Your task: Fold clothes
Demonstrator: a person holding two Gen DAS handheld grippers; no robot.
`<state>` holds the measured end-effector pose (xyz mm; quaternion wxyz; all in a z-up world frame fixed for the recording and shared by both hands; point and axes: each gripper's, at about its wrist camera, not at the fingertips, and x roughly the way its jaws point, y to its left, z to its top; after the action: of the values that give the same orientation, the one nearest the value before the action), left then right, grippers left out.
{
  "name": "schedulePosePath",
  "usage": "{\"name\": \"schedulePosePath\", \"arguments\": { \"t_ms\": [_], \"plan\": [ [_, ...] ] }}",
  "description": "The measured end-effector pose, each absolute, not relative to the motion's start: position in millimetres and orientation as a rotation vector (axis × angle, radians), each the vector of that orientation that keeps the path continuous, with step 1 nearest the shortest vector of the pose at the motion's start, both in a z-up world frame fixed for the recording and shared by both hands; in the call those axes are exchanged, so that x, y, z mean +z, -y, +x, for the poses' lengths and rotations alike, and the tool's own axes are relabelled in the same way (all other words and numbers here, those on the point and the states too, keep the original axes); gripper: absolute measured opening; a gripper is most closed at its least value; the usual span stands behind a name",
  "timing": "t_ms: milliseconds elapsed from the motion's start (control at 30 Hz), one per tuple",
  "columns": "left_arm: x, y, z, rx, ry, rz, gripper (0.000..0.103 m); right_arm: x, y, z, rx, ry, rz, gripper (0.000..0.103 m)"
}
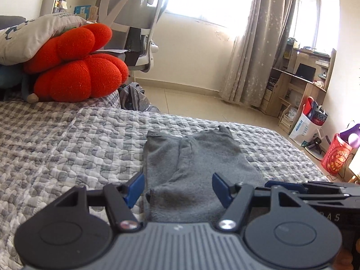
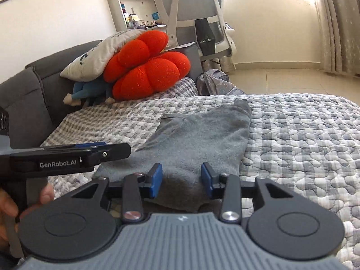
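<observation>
We are holding the left gripper and right gripper apart, probably gripping nothing, above the gray clothes lying mid-bed; bare blanket is showing toward every edge.

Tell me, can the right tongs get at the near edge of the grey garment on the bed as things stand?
Probably yes. The right tongs stand open over the near edge of the grey garment, which lies flat on the quilt, with nothing between them. The left tongs sit off to one side, clear of that path.
</observation>
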<state>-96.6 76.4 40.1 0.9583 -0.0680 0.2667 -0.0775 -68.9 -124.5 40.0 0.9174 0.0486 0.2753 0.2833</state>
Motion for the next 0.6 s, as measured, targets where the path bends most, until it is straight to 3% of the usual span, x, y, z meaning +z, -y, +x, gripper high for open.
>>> {"name": "schedulePosePath", "arguments": {
  "t_ms": [67, 600],
  "plan": [
    [25.4, -76.3, -91.2, -0.151, -0.591, -0.140, 0.057, 34.9, 123.9, -73.6, 0.582, -0.564, 0.068, 0.041],
    [3.1, -82.9, -91.9, -0.140, -0.579, -0.150, 0.060, 39.5, 125.7, -72.1, 0.602, -0.547, 0.025, 0.041]
  ]
}}
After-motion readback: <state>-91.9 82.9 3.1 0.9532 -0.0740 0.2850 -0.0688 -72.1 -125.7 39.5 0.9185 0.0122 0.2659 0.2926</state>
